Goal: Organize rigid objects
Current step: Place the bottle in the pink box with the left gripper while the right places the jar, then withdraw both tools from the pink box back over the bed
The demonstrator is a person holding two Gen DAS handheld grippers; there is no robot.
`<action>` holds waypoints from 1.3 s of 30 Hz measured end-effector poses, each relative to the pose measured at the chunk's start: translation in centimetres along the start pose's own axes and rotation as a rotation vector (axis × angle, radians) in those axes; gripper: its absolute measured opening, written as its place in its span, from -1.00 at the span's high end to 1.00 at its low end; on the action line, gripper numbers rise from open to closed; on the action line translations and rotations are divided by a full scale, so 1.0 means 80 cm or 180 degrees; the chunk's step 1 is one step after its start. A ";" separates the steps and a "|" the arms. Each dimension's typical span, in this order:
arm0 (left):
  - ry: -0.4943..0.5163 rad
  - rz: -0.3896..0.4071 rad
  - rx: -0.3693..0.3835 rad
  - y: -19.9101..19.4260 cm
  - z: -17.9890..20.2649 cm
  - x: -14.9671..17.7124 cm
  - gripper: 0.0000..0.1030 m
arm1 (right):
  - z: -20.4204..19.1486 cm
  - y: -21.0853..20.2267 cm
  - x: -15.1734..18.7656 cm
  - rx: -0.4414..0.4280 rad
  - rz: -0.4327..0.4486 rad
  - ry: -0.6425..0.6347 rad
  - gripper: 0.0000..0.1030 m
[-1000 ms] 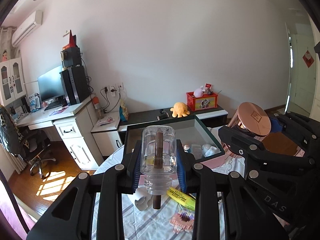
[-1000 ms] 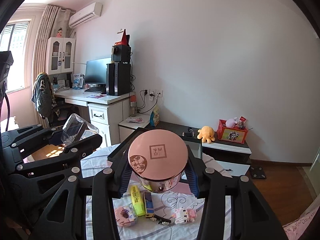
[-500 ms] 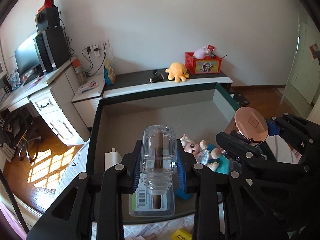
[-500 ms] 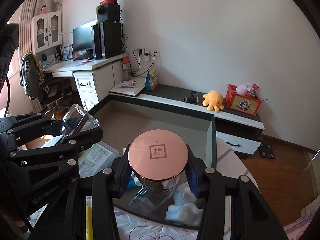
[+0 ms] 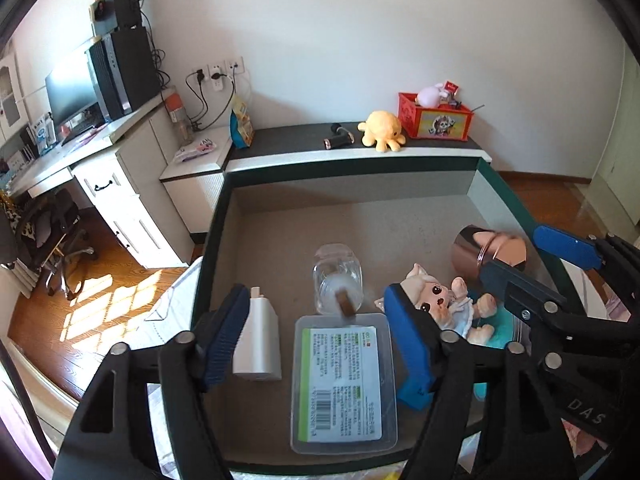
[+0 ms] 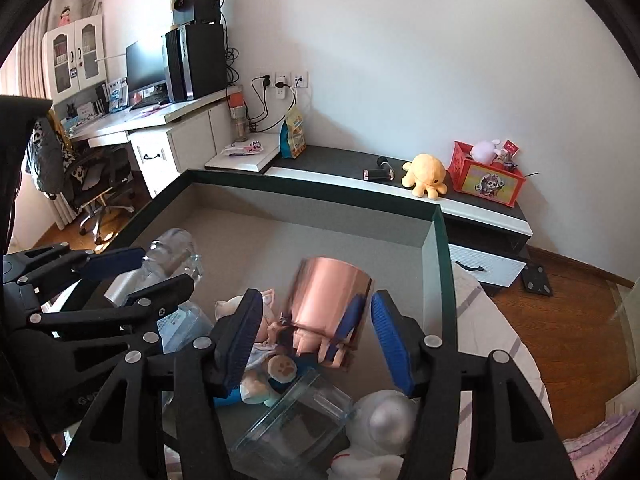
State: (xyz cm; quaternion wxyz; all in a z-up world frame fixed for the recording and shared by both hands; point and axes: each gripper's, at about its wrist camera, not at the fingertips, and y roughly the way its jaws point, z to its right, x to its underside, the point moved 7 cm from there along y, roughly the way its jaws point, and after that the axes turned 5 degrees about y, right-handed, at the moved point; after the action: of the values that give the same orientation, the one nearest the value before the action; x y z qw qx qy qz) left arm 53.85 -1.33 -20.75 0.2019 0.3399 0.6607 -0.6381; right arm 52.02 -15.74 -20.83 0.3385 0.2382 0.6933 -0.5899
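The dark-rimmed box [image 5: 472,184] lay below both sets of jaws, already crowded along its near side with a labelled plastic case [image 5: 344,384], a white charger [image 5: 258,340] and a doll [image 5: 436,304]. Your right gripper [image 6: 312,344] had its jaws opening, and the copper tin [image 6: 326,300] sat blurred between and just ahead of them, free of the pads and apparently dropping onto the doll's edge. Your left gripper [image 5: 316,340] was likewise opening its jaws, and the clear bottle [image 5: 338,276] with the brown stick inside was blurred just ahead of them, clear of both pads and above the box floor. In my judgement the risks came from releasing both things at once from above: the tin could land on the soft doll and tip or roll, and the bottle, being round and hard, could bounce off the plastic case or roll towards the tin. The clear glass container [image 6: 292,424] beneath your right jaws could also be struck if you lowered further.
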 end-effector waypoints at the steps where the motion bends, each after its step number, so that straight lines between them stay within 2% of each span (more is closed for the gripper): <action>1: -0.0031 0.0056 0.0031 -0.013 -0.004 0.001 -0.57 | 0.002 -0.011 0.000 -0.0034 0.0019 0.0051 -0.37; 2: -0.0067 0.0127 0.0068 -0.028 -0.007 0.003 -0.61 | 0.002 -0.018 -0.002 -0.0022 0.0046 0.0084 -0.62; 4: -0.0083 0.0262 0.0088 -0.060 -0.015 0.005 -0.78 | 0.000 -0.045 -0.003 0.0002 0.0165 0.0079 -0.63; 7: -0.0068 0.0519 -0.0012 -0.119 -0.020 0.018 -0.98 | -0.009 -0.090 0.001 -0.0021 0.0300 0.0086 -0.64; 10: -0.0022 0.0787 -0.0066 -0.180 -0.018 0.036 -1.00 | -0.024 -0.140 0.013 -0.0018 0.0461 0.0057 -0.69; 13: -0.0033 0.0961 -0.0059 -0.235 -0.015 0.061 -1.00 | -0.040 -0.193 0.030 -0.0008 0.0624 0.0055 -0.88; 14: -0.0043 0.1012 -0.0050 -0.253 -0.014 0.070 -1.00 | -0.046 -0.213 0.036 -0.0001 0.0710 0.0060 -1.00; 23: -0.0166 0.1502 -0.0226 -0.392 -0.007 0.144 -1.00 | -0.092 -0.364 0.092 0.0258 0.1272 -0.0073 -1.00; 27: -0.0108 0.1585 -0.0347 -0.431 0.003 0.171 -1.00 | -0.105 -0.418 0.118 0.0307 0.1452 -0.0051 -1.00; 33: -0.0186 0.1802 -0.0435 -0.486 0.003 0.197 -1.00 | -0.120 -0.478 0.148 0.0257 0.1640 0.0031 -1.00; 39: -0.0231 0.1901 -0.0466 -0.516 0.005 0.211 -1.00 | -0.130 -0.514 0.161 0.0238 0.1773 0.0015 -1.00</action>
State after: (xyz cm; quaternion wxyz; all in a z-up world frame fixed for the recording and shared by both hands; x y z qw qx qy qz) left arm 12.96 3.35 -3.48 0.4278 0.4807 0.5682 -0.5129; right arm 11.58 -14.27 -2.71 0.4769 0.4332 0.5797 -0.4987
